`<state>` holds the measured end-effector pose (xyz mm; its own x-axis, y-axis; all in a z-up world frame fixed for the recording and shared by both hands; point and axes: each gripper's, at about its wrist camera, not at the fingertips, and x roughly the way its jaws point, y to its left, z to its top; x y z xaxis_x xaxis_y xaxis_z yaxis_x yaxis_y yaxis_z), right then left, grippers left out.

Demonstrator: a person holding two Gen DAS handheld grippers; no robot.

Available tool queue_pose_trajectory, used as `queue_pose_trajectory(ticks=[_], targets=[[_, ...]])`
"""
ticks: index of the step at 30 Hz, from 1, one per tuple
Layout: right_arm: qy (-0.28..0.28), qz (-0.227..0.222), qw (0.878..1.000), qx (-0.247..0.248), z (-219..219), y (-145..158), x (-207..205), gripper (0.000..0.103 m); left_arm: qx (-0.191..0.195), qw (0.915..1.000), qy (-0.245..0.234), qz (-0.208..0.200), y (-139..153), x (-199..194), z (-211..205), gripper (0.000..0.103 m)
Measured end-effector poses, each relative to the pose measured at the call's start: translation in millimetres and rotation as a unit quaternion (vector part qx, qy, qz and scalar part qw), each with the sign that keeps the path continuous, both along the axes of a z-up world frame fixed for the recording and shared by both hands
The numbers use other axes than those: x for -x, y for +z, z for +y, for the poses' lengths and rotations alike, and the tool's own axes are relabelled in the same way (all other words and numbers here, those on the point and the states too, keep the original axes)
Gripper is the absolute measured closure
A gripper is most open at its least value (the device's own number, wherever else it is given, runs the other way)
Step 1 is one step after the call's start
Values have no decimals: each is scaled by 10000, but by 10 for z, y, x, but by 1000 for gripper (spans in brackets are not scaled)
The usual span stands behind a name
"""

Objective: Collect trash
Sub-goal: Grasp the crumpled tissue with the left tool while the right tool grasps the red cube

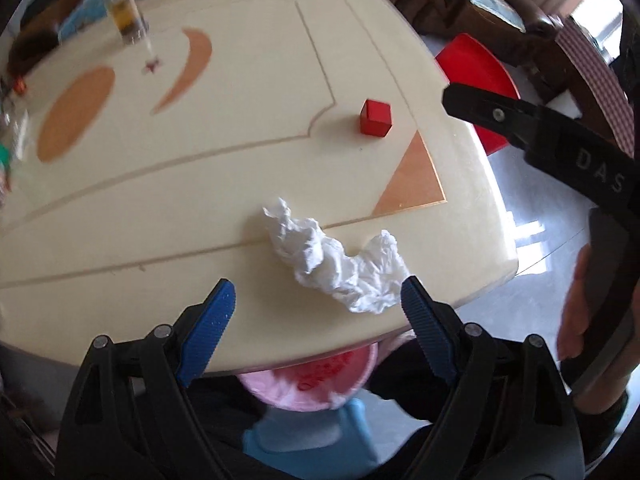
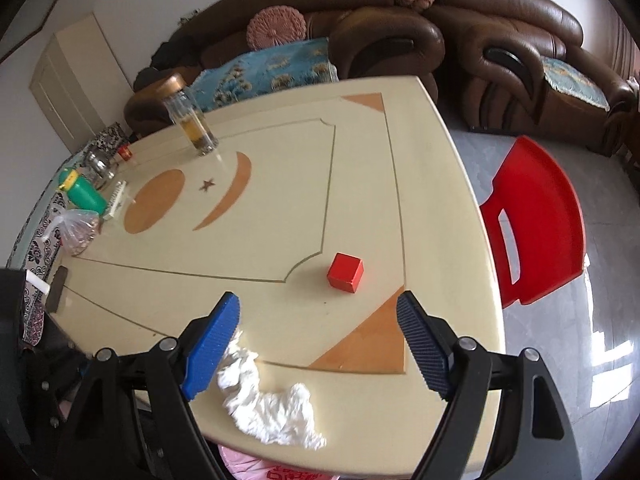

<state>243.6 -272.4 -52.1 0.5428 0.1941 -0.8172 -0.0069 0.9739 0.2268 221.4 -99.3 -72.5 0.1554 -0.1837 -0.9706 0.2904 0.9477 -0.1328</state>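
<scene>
Left wrist view: the left gripper (image 1: 316, 300) hovers spread wide, empty, over the crumpled tissue (image 1: 336, 266) at the near table (image 1: 120, 200) edge. Centre both pads on the wad before closing. Only this view shows the pink-lined bin (image 1: 320, 376) below the edge.

Right wrist view: the right gripper (image 2: 320, 320) is also wide and empty; only here the sofa (image 2: 380, 28) appears.
</scene>
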Motion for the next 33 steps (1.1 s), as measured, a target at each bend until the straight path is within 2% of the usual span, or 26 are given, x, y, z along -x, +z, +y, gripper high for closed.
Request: queue_pose_trajectory(ticks=[6, 12, 19, 20, 22, 25, 29, 30, 31, 33], targets=[[-17, 399, 9991, 136, 24, -339, -336, 24, 164, 9982, 438, 381, -308, -132, -76, 20], [-136, 926, 9953, 259, 45, -756, -643, 24, 264, 9951, 753, 591, -533, -196, -121, 20], [-188, 1315, 9909, 205, 79, -1046, -847, 26, 441, 9894, 1101, 839, -757, -253, -114, 20], [-178, 1348, 9905, 207, 92, -1066, -861, 28, 489, 9881, 1157, 892, -786, -258, -104, 20], [-148, 1441, 9893, 140, 111, -1119, -899, 42, 548, 9858, 1240, 995, -844, -265, -99, 20], [-126, 1467, 9890, 146, 155, -1145, -926, 48, 602, 9839, 1281, 1093, -906, -268, -94, 24], [-100, 1441, 9891, 298, 223, -1151, -952, 54, 725, 9803, 1503, 1060, -941, -267, -47, 34], [-114, 1425, 9889, 395, 230, -1149, -954, 65, 761, 9791, 1555, 1066, -949, -266, -36, 36], [-110, 1410, 9887, 488, 238, -1152, -958, 70, 762, 9789, 1567, 1071, -957, -262, -34, 37], [-119, 1408, 9890, 441, 226, -1158, -960, 70, 746, 9787, 1588, 1063, -974, -233, -34, 37]])
